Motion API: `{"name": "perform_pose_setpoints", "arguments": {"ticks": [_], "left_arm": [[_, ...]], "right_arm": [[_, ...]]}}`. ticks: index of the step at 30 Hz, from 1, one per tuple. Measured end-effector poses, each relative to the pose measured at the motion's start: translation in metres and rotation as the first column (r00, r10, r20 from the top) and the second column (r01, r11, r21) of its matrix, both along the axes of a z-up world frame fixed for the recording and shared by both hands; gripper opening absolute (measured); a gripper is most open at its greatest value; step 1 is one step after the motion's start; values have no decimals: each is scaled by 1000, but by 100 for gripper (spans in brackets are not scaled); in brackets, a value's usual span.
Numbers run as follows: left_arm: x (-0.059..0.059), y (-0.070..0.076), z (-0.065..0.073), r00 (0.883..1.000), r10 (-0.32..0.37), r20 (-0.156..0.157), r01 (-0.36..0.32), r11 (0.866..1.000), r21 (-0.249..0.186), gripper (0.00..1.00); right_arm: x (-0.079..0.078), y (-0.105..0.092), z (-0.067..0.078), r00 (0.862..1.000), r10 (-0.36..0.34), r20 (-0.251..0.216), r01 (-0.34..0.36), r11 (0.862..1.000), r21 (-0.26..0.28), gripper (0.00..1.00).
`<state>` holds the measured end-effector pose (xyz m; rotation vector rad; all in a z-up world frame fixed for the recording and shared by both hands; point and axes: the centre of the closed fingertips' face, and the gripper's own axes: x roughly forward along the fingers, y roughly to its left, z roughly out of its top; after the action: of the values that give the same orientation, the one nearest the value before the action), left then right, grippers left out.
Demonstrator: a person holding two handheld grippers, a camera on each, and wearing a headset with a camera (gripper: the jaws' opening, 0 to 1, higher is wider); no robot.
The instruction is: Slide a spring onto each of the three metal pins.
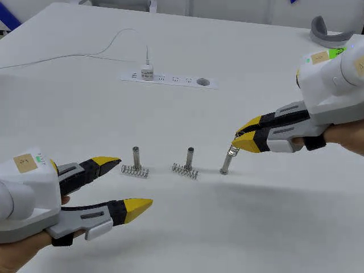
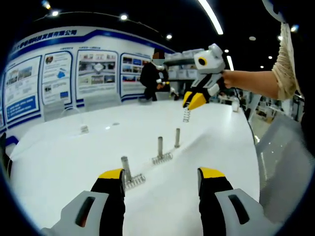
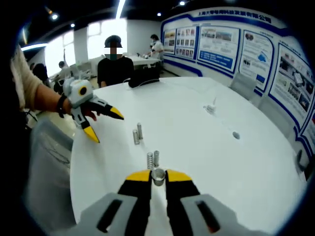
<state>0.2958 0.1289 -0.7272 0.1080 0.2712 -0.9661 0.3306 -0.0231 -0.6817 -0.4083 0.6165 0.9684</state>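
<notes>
Metal spring [image 1: 233,151] hanging from right tool [image 1: 245,140], which is clenching it, just above rightmost pin [image 1: 226,165]; left tool [image 1: 133,182] hovering released.

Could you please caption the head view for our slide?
Right gripper holds a spring at the rightmost pin; two springs lie beside other pins; left gripper open.

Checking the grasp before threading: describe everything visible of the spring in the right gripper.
The spring is a small, silvery wire coil, seemingly steel. It is pinched at its upper end between the yellow jaws of the right gripper, hanging near upright above the end pin, not yet on it. Nothing else touches it.
</notes>
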Motion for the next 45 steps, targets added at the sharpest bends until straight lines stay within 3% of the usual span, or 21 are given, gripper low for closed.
{"name": "perform_pose_setpoints", "arguments": {"ticks": [26, 45], "left_arm": [[2, 13, -4, 999, 43, -18, -43, 999, -9, 66], [4, 12, -7, 999, 42, -26, -42, 999, -9, 64]], "right_arm": [[24, -10, -22, 997, -73, 1, 73, 997, -8, 12], [25, -11, -39, 996, -85, -23, 84, 996, -17, 12]]}}
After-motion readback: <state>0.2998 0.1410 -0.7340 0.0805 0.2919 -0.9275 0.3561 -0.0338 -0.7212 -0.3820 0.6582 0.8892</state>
